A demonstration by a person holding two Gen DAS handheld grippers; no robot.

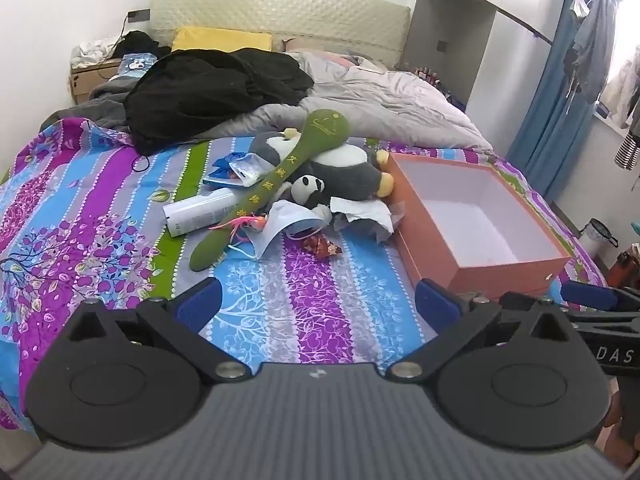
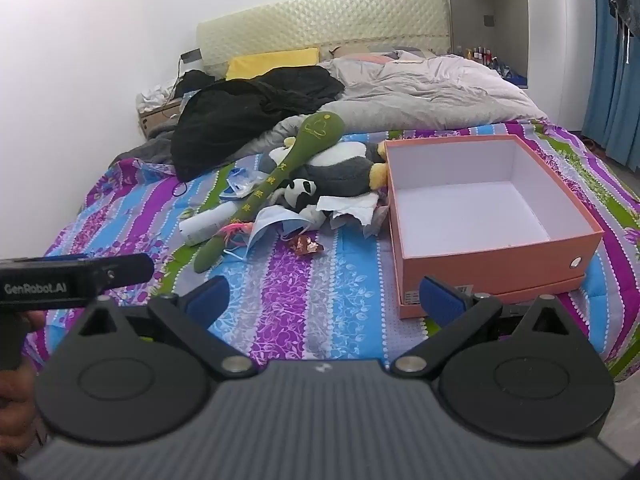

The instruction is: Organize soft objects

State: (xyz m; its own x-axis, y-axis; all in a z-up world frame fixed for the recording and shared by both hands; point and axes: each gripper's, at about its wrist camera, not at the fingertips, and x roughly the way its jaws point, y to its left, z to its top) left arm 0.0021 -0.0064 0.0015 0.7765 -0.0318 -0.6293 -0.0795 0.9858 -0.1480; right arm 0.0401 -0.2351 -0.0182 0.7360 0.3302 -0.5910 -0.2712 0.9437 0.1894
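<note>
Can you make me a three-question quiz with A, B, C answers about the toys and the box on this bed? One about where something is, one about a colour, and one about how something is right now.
1. Where does the long green plush lie?
A. Inside the box
B. Across the toy pile
C. On the floor

2. What colour is the outside of the box?
A. Orange
B. Black
C. Yellow

3. How is the box right now?
A. Shut with a lid
B. Full of toys
C. Open and empty

Answers:
1. B, because it leans over the grey penguin plush and past the little panda plush, left of the box in both views.
2. A, because its outer walls are orange and only the inside is white.
3. C, because no lid is on it and its bare white bottom shows.
</note>
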